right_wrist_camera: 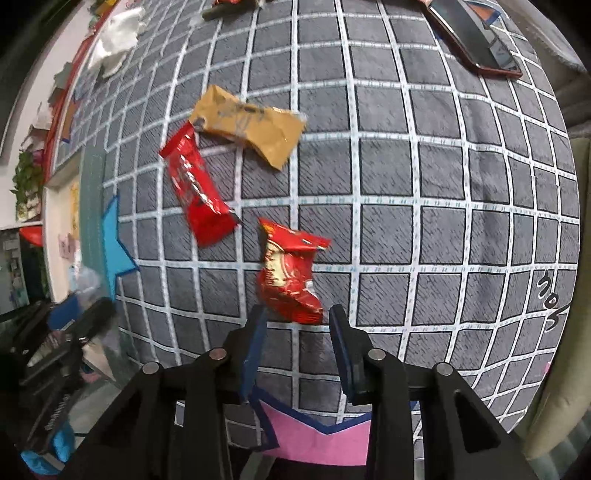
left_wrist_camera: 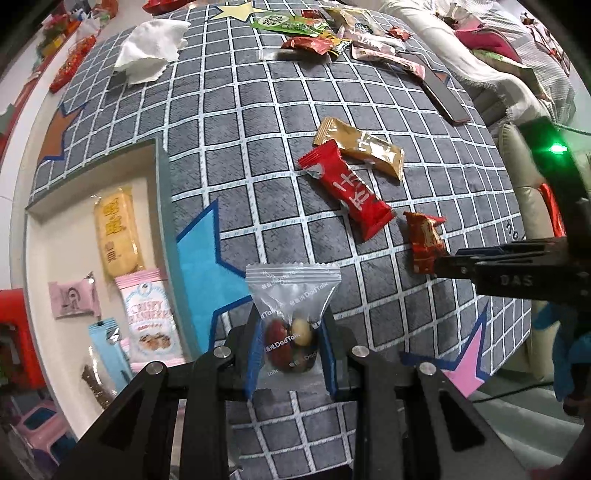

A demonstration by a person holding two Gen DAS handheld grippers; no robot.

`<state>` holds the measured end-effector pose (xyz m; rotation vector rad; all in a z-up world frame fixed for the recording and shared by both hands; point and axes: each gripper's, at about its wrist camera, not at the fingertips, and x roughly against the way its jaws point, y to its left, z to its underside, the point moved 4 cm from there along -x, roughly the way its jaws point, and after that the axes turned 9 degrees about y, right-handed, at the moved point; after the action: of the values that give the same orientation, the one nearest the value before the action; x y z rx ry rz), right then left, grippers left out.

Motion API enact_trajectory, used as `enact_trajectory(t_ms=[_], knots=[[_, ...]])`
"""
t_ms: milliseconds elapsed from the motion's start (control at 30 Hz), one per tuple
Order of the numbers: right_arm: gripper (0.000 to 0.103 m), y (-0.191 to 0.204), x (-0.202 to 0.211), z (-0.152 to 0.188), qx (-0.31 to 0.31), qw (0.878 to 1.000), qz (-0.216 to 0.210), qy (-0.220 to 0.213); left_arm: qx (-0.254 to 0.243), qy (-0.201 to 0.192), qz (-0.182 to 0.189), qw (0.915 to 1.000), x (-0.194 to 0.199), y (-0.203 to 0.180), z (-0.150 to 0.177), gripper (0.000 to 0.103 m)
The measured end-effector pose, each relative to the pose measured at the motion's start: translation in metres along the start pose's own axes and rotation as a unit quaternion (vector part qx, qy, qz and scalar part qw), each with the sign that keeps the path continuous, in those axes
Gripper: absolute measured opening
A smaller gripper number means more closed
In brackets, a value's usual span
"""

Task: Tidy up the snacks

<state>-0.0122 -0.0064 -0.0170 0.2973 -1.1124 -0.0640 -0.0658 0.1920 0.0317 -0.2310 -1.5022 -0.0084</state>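
Observation:
My left gripper (left_wrist_camera: 290,341) is shut on a clear DadTalk nut-and-date packet (left_wrist_camera: 291,314) and holds it above the grey checked cloth, just right of a cream tray (left_wrist_camera: 55,254) that holds several snack packets. My right gripper (right_wrist_camera: 297,325) is open, its jaws just short of a crumpled red snack packet (right_wrist_camera: 290,273) lying on the cloth; it also shows in the left wrist view (left_wrist_camera: 424,242), with the right gripper (left_wrist_camera: 443,264) beside it. A long red bar (right_wrist_camera: 197,194) and a gold packet (right_wrist_camera: 247,125) lie beyond.
A pile of snack packets (left_wrist_camera: 317,33) and a crumpled white tissue (left_wrist_camera: 151,48) lie at the cloth's far end. A dark phone (right_wrist_camera: 476,44) lies far right. Cushions and bedding (left_wrist_camera: 509,70) border the right edge.

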Motion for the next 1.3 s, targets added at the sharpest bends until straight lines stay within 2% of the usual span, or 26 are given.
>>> enact_trajectory(t_ms=[67, 167, 200, 267, 333, 367, 433, 467, 533, 567, 600, 833, 1000, 1033, 1067, 1100, 1167, 1300], knots=[[0.074, -0.004, -0.005, 0.009, -0.007, 1.000, 0.012, -0.003, 0.001, -0.008, -0.001, 1.0000, 0.011, 0.001, 0.000, 0.030], [0.074, 0.000, -0.007, 0.005, -0.010, 1.000, 0.019, -0.019, 0.005, -0.020, -0.005, 0.9998, 0.022, 0.006, 0.002, 0.030], [0.074, -0.001, -0.007, 0.001, -0.010, 1.000, 0.024, -0.019, 0.007, -0.024, -0.006, 0.9997, 0.023, 0.009, 0.023, 0.030], [0.073, 0.010, -0.016, -0.010, -0.012, 0.999, 0.039, -0.014, 0.014, -0.027, -0.014, 0.9994, 0.030, 0.016, 0.025, 0.030], [0.060, 0.011, -0.021, -0.019, -0.015, 0.999, 0.043, -0.008, 0.027, -0.029, -0.019, 0.9990, 0.036, 0.026, 0.027, 0.030], [0.049, 0.011, -0.025, -0.020, -0.016, 0.999, 0.044, -0.002, 0.032, -0.030, -0.020, 0.9989, 0.038, 0.030, 0.027, 0.030], [0.042, 0.017, -0.031, -0.027, -0.011, 0.998, 0.058, -0.007, 0.048, -0.031, -0.023, 0.9981, 0.041, 0.043, 0.032, 0.030], [0.030, 0.027, -0.034, -0.038, -0.008, 0.998, 0.055, -0.004, 0.055, -0.032, -0.026, 0.9976, 0.042, 0.050, 0.035, 0.030], [0.027, 0.037, -0.032, -0.035, -0.003, 0.999, 0.047, -0.003, 0.071, -0.033, -0.031, 0.9965, 0.044, 0.064, 0.041, 0.030], [0.019, 0.048, -0.029, -0.033, 0.002, 0.999, 0.036, -0.006, 0.079, -0.035, -0.033, 0.9957, 0.046, 0.071, 0.044, 0.030], [0.015, 0.061, -0.023, -0.028, 0.006, 1.000, 0.026, -0.008, 0.089, -0.037, -0.034, 0.9948, 0.047, 0.080, 0.047, 0.030], [0.015, 0.126, 0.011, -0.023, 0.053, 0.998, -0.004, -0.043, 0.145, -0.049, -0.042, 0.9873, 0.058, 0.128, 0.067, 0.030], [0.016, 0.127, 0.006, -0.027, 0.040, 0.999, -0.008, -0.028, 0.167, -0.048, -0.042, 0.9839, 0.058, 0.148, 0.080, 0.030], [0.016, 0.119, 0.003, -0.028, 0.035, 0.999, -0.007, -0.023, 0.170, -0.049, -0.041, 0.9835, 0.058, 0.150, 0.082, 0.030], [0.021, 0.112, 0.000, -0.029, 0.021, 1.000, -0.005, -0.016, 0.171, -0.049, -0.040, 0.9832, 0.059, 0.152, 0.084, 0.030], [0.040, 0.101, -0.003, -0.029, 0.005, 1.000, -0.006, -0.011, 0.173, -0.050, -0.039, 0.9829, 0.059, 0.153, 0.086, 0.030], [0.063, 0.072, -0.002, -0.028, -0.033, 0.999, -0.013, -0.010, 0.175, -0.050, -0.040, 0.9825, 0.060, 0.155, 0.089, 0.030], [0.063, 0.044, -0.012, -0.034, -0.086, 0.996, -0.018, -0.009, 0.174, -0.043, -0.042, 0.9828, 0.059, 0.157, 0.094, 0.030]])
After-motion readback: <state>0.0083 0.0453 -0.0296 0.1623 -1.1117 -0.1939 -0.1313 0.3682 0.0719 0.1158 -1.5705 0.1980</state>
